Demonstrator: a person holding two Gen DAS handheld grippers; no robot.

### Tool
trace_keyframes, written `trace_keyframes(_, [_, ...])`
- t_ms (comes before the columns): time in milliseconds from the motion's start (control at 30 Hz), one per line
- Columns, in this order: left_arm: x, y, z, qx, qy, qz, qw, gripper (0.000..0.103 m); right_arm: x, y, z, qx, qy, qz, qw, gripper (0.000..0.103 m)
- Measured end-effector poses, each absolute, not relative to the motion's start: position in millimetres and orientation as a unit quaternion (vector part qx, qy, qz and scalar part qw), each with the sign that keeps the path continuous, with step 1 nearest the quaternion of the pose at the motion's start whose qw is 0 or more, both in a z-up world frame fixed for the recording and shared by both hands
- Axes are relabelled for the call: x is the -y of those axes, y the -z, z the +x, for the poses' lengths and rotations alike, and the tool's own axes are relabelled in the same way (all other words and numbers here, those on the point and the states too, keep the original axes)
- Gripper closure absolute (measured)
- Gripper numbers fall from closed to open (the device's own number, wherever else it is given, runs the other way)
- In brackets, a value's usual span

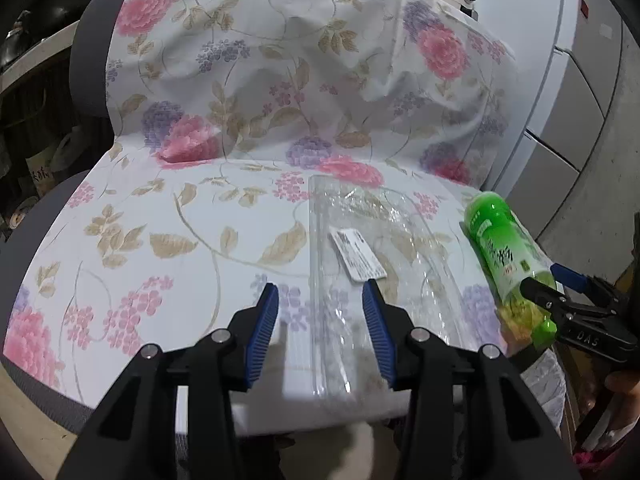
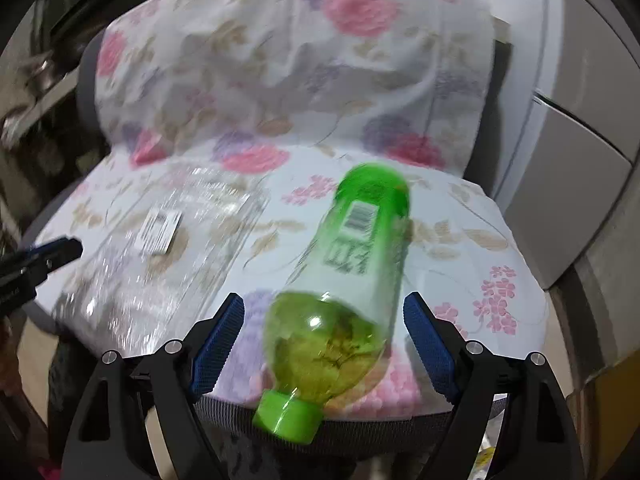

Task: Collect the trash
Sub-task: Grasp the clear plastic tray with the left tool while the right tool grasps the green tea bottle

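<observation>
The left wrist view shows the clear plastic bag sharp, w/ its white label, flat on the floral cloth of the chair seat. The left gripper stands released, jaws apart over the bag's near edge, not pressing it. The right wrist view is blurred; there the green bottle lies on the seat's front right part. Its long axis runs front to back, cap toward the camera, past the seat edge. The right gripper is released too; the bottle sits btw. the wide pads, no contact. Label text is not readable.
</observation>
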State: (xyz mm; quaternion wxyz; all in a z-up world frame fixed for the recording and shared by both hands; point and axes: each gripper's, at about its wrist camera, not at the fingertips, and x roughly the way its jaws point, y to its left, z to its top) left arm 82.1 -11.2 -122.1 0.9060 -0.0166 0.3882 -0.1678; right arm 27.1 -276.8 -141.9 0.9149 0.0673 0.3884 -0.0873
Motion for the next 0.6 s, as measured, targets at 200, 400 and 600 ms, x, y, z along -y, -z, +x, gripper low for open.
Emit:
trace_keyframes(200, [17.3,125.0,97.0,-0.387,0.167,-0.018,0.906,0.060,287.5,141.1,48.7,-0.374,0.135,0.097,0.912,0.022])
trace_keyframes(400, [21.3,132.7,101.5,-0.393,0.174,-0.013,0.903,0.060,284.1,152.0,66.5,-0.394,0.137,0.101,0.903,0.028])
trace_keyframes(600, [22.2,139.3,105.6,-0.404,0.182,-0.012,0.896,0.060,288.8,164.4,73.7,-0.412,0.134,0.135,0.891,0.026])
